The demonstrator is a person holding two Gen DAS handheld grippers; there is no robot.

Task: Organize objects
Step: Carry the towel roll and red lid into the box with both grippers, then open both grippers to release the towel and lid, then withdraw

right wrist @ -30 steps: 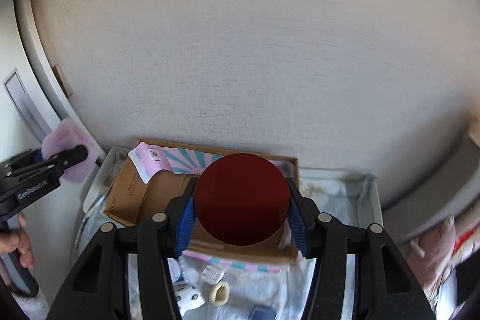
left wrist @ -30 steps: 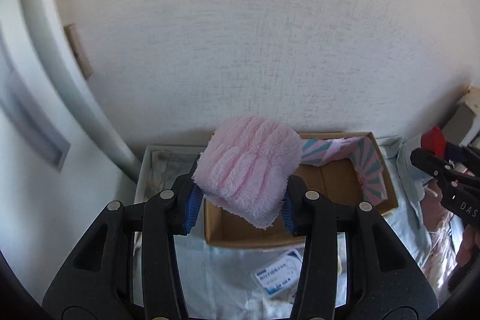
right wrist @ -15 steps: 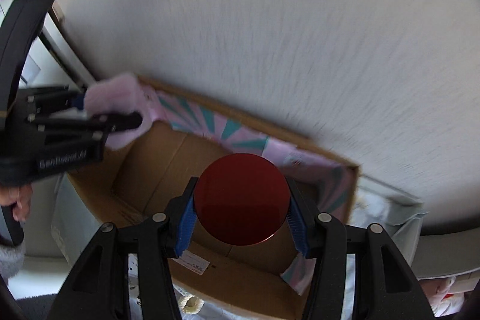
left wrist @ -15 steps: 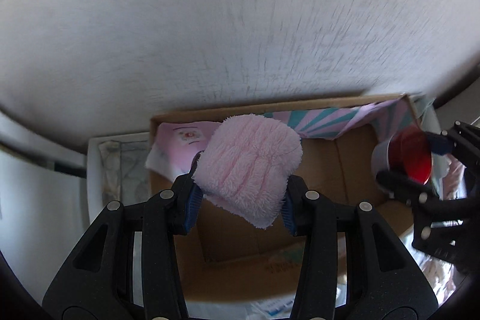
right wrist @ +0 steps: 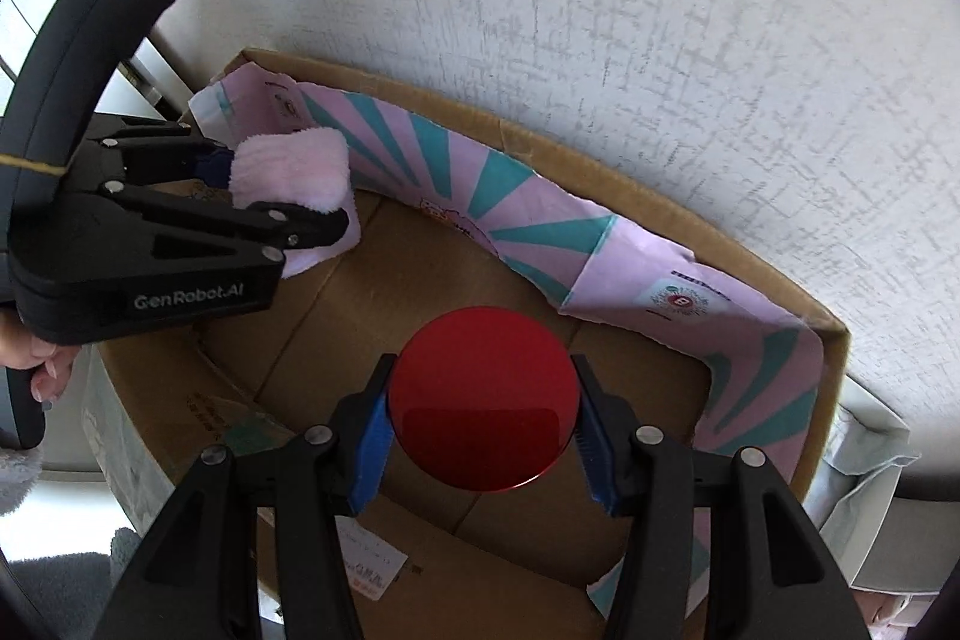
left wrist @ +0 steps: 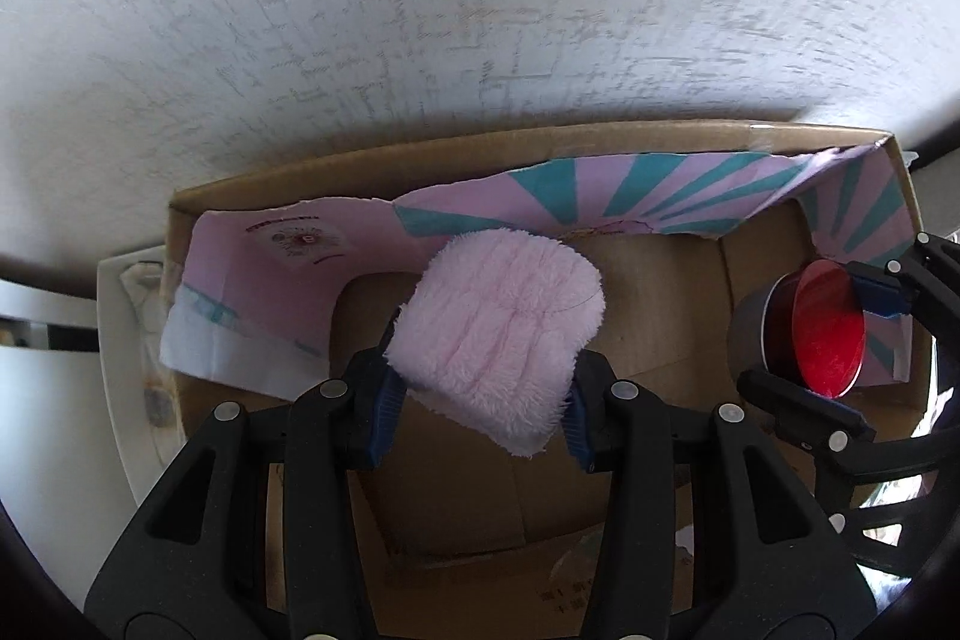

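Observation:
My left gripper [left wrist: 480, 400] is shut on a fluffy pink cloth roll [left wrist: 498, 334] and holds it over the left part of an open cardboard box [left wrist: 456, 148]. My right gripper [right wrist: 483, 436] is shut on a round tin with a red lid [right wrist: 483, 406] and holds it over the right part of the same box [right wrist: 834, 334]. In the left wrist view the tin [left wrist: 825, 331] and right gripper [left wrist: 840, 340] show at the right. In the right wrist view the cloth roll [right wrist: 288, 169] and left gripper [right wrist: 282, 196] show at the left.
A pink and teal striped paper liner [left wrist: 630, 187] runs along the box's back and side walls [right wrist: 540, 232]. A textured white wall [left wrist: 480, 10] rises directly behind the box. A white tray edge [left wrist: 129, 370] lies left of the box.
Both grippers have moved forward and down over the box. The box now fills both views, and the cloth roll and the tin sit lower inside its walls.

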